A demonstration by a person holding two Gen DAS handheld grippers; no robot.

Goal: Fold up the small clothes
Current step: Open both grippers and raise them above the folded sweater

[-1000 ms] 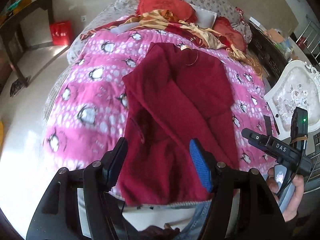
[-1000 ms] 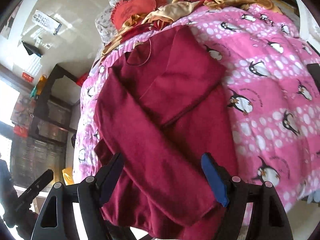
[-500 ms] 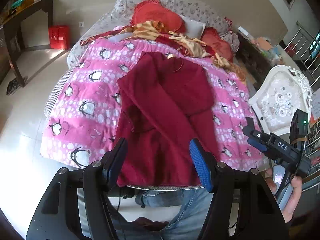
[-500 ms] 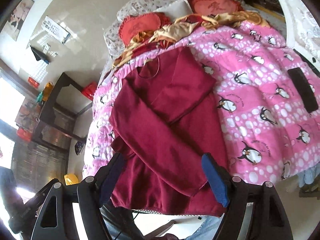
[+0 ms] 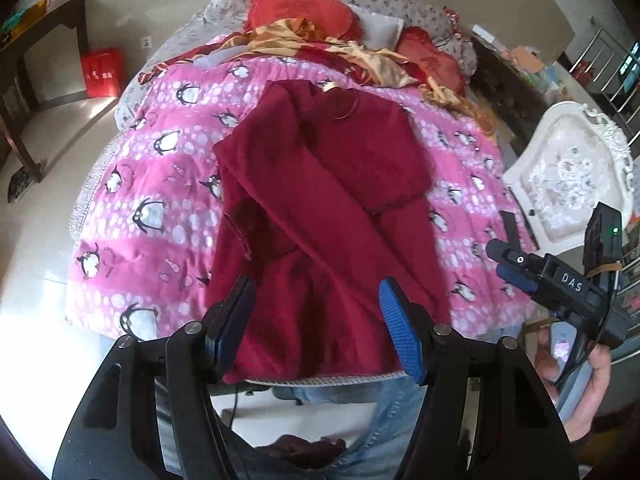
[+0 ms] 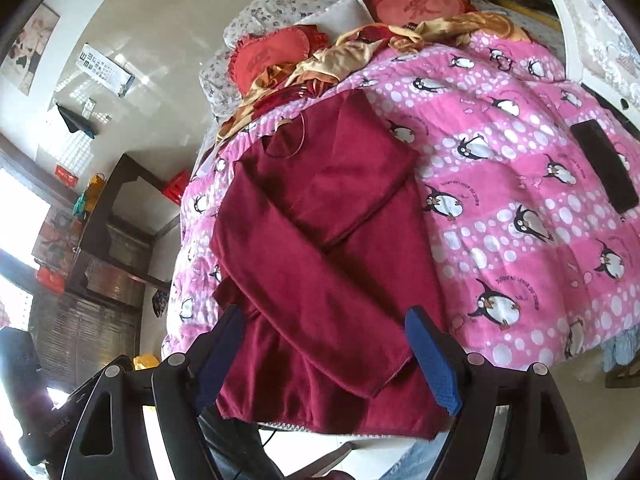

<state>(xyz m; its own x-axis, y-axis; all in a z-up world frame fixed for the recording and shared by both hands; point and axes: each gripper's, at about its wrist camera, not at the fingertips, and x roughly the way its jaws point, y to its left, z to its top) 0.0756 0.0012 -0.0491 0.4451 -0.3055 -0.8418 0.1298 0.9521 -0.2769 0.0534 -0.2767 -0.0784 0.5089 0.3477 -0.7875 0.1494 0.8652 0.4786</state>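
A dark red sweater (image 5: 320, 208) (image 6: 320, 240) lies flat on the pink penguin quilt (image 5: 160, 200) (image 6: 500, 200), collar at the far end. Both sleeves are folded across its front, the top one running diagonally down to the near right. Its hem reaches the near edge of the bed. My left gripper (image 5: 316, 292) hovers open over the hem, nothing between its fingers. My right gripper (image 6: 324, 320) is also open and empty, above the lower part of the sweater. In the left wrist view the right gripper (image 5: 516, 268) is off the sweater's right side, held by a hand.
A flat black object (image 6: 604, 168) lies on the quilt's right part. Red pillows (image 5: 304, 8) and a gold and red cloth heap (image 5: 360, 52) fill the head end. A white ornate chair (image 5: 568, 184) stands right of the bed, a dark desk (image 5: 40, 60) left. The person's jeans (image 5: 384, 408) show below the bed edge.
Both grippers have drawn back and up from the sweater, so the bed's near edge and the jeans now show. The sweater has not moved. Both stayed open.
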